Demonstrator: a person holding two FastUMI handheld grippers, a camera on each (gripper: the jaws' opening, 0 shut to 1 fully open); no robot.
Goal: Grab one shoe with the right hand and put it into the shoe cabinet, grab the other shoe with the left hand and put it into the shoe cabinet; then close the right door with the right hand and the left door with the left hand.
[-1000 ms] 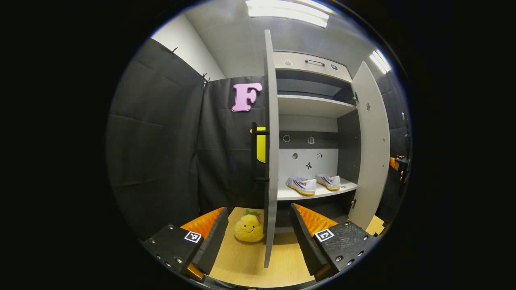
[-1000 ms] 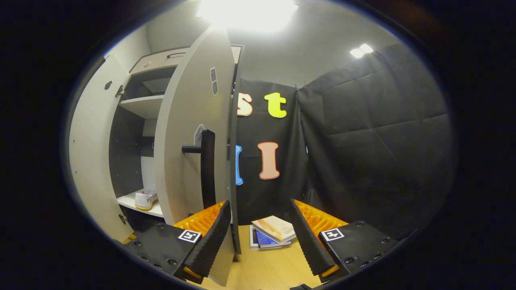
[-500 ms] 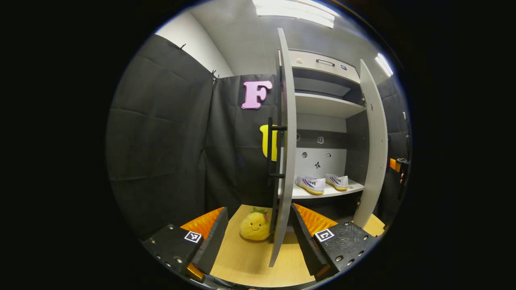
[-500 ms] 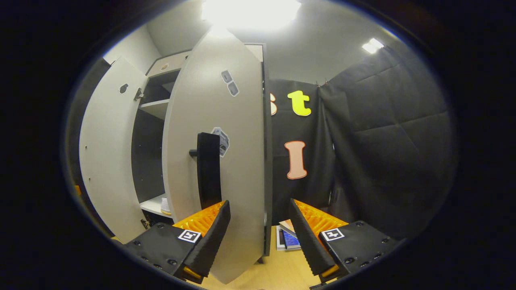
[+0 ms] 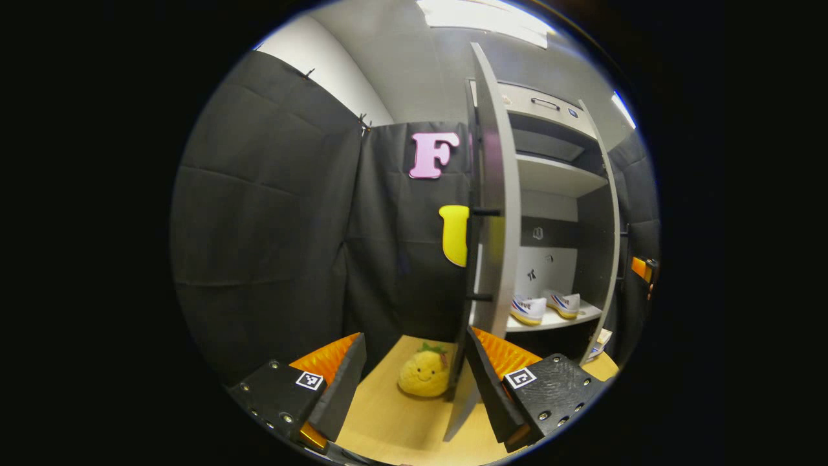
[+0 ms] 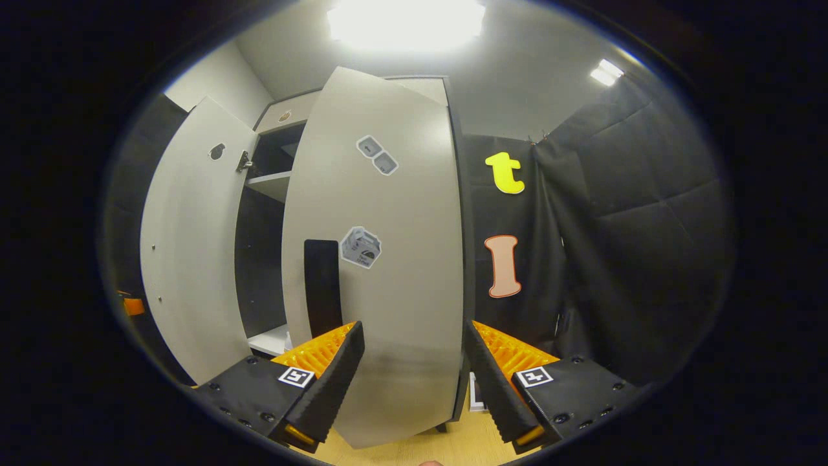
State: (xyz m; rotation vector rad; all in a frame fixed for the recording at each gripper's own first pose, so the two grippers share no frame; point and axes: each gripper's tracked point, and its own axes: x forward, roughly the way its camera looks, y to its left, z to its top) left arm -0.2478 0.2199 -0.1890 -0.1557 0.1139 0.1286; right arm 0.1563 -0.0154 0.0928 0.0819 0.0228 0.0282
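Both shoes (image 5: 544,307) sit on the cabinet shelf, lower right of the left gripper view. Frame-centre, the right door (image 6: 388,259) has swung nearer shut; left gripper (image 5: 414,382) and right gripper (image 6: 414,375) stay apart, empty.

Looks like a recording booth dressed up as a home entryway, not a real house. Black cloth (image 5: 259,213) hangs as walls from about 9 to 12 o'clock in the left gripper view, clipped along a plain white wall (image 5: 323,71). Strip lights (image 5: 482,13) sit at 12. A grey shoe cabinet (image 5: 550,194) with stickers stands at 2 o'clock, and a plush toy (image 5: 424,375) sits on the wood floor (image 5: 388,421) at 6.
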